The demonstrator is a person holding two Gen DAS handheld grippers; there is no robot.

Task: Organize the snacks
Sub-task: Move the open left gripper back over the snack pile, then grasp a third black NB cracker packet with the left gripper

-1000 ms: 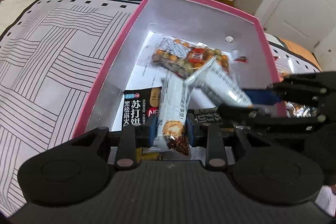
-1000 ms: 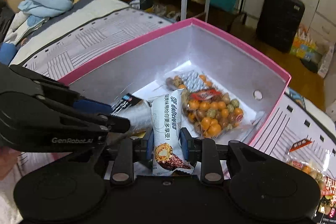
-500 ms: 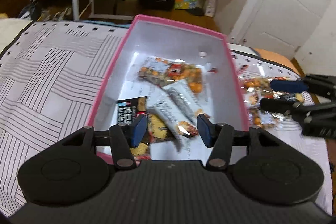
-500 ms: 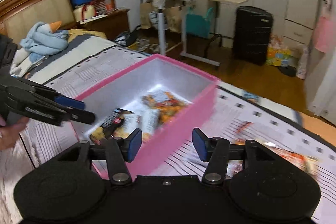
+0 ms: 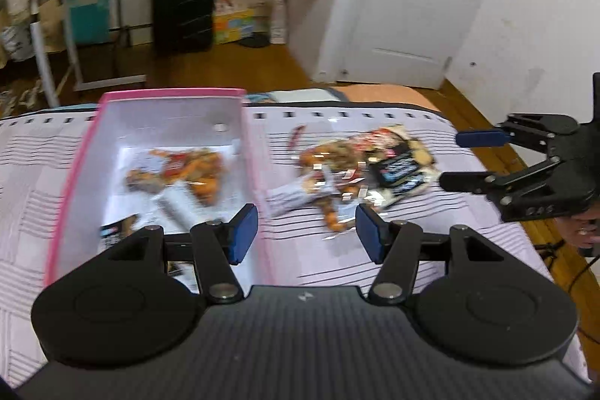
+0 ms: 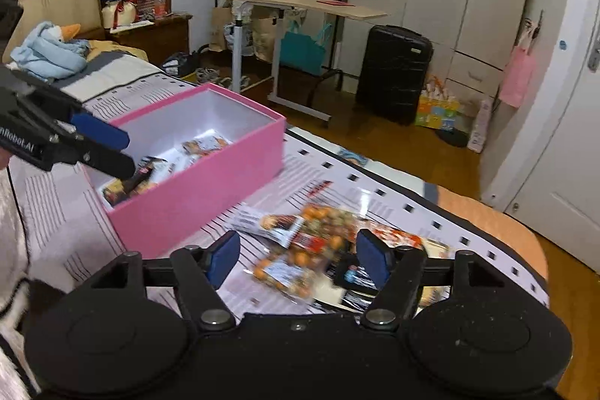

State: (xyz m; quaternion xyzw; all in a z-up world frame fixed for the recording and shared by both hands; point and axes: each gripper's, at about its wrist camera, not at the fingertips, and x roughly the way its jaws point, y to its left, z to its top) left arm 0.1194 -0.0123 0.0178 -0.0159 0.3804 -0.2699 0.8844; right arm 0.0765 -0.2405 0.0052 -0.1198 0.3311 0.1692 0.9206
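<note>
Both bar packets now lie in the pink box (image 6: 195, 197); left hand-held gripper (image 5: 305, 231) and right hand-held gripper (image 6: 298, 255) have just been opening, empty.

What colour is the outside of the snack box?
Pink; the box shows its outer wall best in the right wrist view.

Both my grippers are matte black: my left gripper (image 5: 306, 231) and right gripper (image 6: 298, 259) each have blue pads (image 6: 224, 260), round silver pivot screws (image 5: 388, 289) and ribbed housing. White "GenRobot.AI" lettering (image 6: 17, 141) marks the left one's side.
</note>
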